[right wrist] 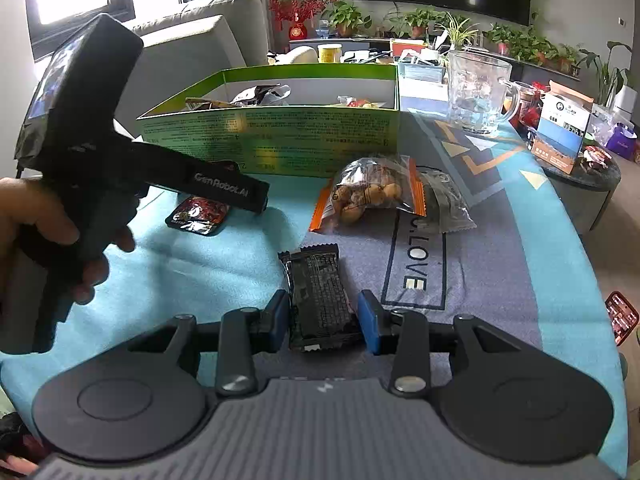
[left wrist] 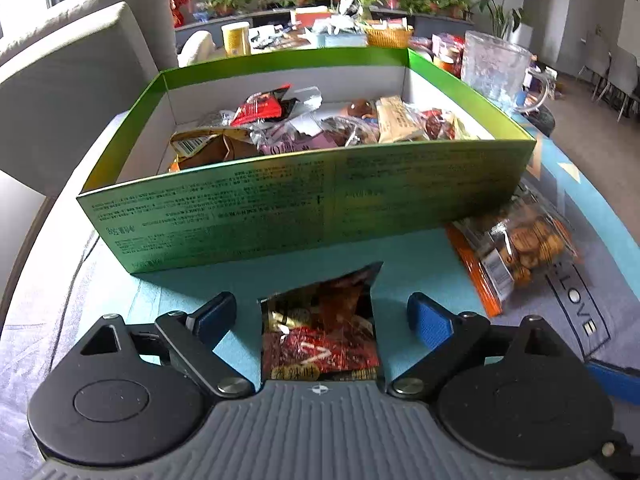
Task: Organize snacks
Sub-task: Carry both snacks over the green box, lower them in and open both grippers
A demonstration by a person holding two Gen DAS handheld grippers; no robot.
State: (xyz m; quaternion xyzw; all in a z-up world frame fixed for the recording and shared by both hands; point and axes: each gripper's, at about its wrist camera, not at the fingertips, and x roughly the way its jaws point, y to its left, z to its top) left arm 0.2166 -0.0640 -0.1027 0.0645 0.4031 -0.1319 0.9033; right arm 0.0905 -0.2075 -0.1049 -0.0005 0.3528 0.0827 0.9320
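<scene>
A green cardboard box [left wrist: 304,204] with several snack packets inside stands on the table; it also shows in the right wrist view [right wrist: 280,136]. My left gripper [left wrist: 322,320] is open, its fingers either side of a red and black snack packet [left wrist: 320,332] lying on the cloth in front of the box. That packet shows in the right wrist view [right wrist: 198,214] under the left gripper's body. My right gripper [right wrist: 323,316] has its jaws against both sides of a black snack bar [right wrist: 318,300] lying on the cloth.
A clear bag of round snacks with orange edges [right wrist: 368,196] lies right of the box, also in the left wrist view [left wrist: 516,248]. A glass mug [right wrist: 478,92] and a small carton [right wrist: 562,136] stand at the right. A sofa is at the left.
</scene>
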